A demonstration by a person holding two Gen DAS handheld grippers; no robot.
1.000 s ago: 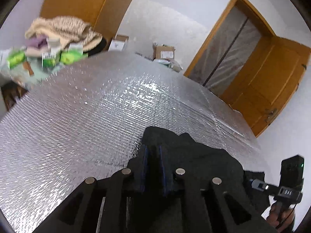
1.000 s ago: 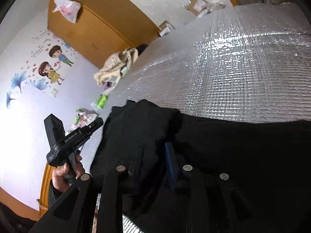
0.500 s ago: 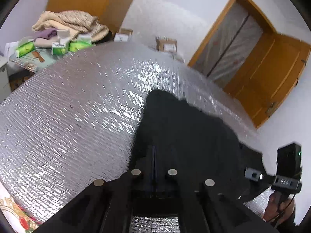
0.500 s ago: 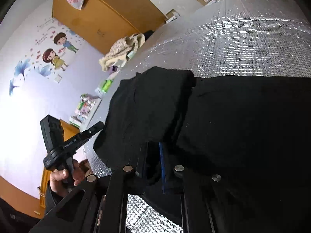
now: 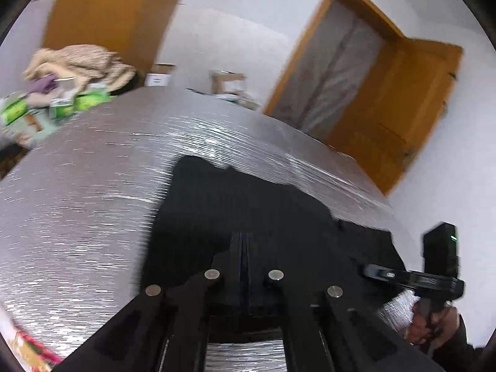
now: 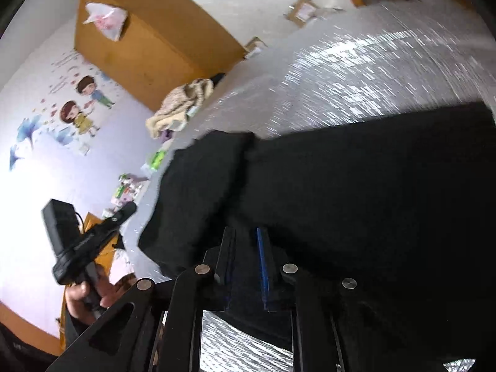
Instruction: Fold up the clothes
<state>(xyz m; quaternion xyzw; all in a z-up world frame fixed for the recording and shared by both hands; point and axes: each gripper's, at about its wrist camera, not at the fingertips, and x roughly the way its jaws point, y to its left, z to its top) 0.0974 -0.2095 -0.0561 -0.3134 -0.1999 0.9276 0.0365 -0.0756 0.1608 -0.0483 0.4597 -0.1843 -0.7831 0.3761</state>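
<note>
Fingers of my left gripper (image 5: 245, 248) are pressed together with almost no gap, and the black garment (image 5: 248, 210) lies directly under and around their tips; whether a fold of cloth is pinched between them is hard to confirm, since black cloth and black fingers merge in this blurred view. Fingers of my right gripper (image 6: 245, 248) stand apart, with a visible gap between the dark left finger and the blue-edged right one; black cloth lies between and below them, but they are not clamped on it.

Position of the garment: it lies on the silver quilted surface (image 5: 77, 201), near the edge closest to me. In the right wrist view the garment (image 6: 356, 186) shows two layers: a thicker folded section on the left, overlapping a wider flat section that runs off to the right.

Each gripper appears in the other's camera. My right gripper (image 5: 412, 276) shows at the lower right of the left wrist view, held by my right hand (image 5: 434, 322). My left gripper (image 6: 90, 235) shows at the lower left of the right wrist view, held by my left hand (image 6: 90, 294).

Surroundings: a beige blanket (image 5: 80, 65) heaped beyond the far left corner, green packets (image 5: 18, 111) beside it, cardboard boxes (image 5: 226, 82) against the wall, an orange door (image 5: 400, 114) standing open, and a wooden wardrobe (image 6: 148, 49) beside cartoon wall stickers (image 6: 77, 105).
</note>
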